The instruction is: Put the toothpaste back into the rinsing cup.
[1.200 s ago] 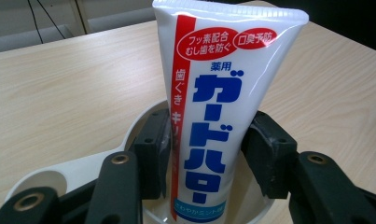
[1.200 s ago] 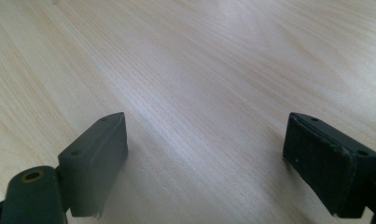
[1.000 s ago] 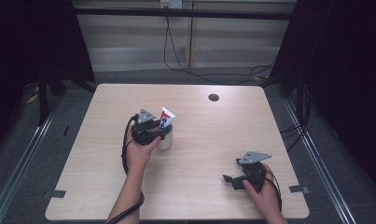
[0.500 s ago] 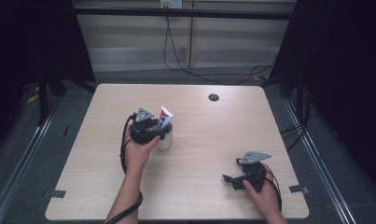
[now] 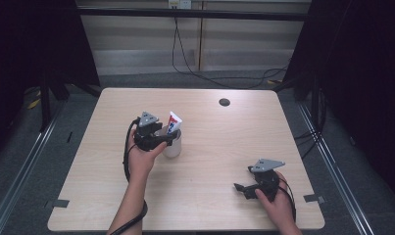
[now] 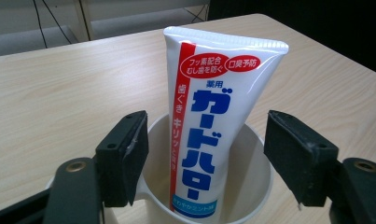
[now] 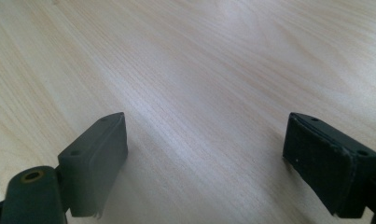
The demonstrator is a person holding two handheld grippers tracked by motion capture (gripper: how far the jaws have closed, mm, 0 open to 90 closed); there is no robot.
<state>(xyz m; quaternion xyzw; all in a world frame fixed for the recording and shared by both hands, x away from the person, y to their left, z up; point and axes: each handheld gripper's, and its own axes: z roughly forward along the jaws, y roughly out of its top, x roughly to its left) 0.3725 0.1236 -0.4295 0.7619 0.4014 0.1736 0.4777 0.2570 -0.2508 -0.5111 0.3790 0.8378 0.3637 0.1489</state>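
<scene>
— Tongs first: how do they stand?

— Right gripper (image 5: 240, 188) sits low at the lower right of the high view, jaws spread wide over bare wood with nothing between them. Its own view shows both black pads (image 7: 98, 158) apart above the table (image 7: 199, 70).

— And the other one?

— Left gripper (image 5: 171, 138) is left of centre in the high view, held in the person's left hand (image 5: 142, 159). Its jaws have just been opening; they stand clear of the tube on either side, pressing on nothing.

— Where is the tube?

— The toothpaste tube (image 6: 213, 130), white with red and blue print, stands upright and slightly tilted inside a white cup (image 6: 251, 186), between and just beyond the left pads. In the high view the cup (image 5: 173, 147) is just right of that gripper.

— Anything farther back?

— A small dark round spot (image 5: 224, 102) toward the table's far edge, upper centre, well apart from everything.
</scene>
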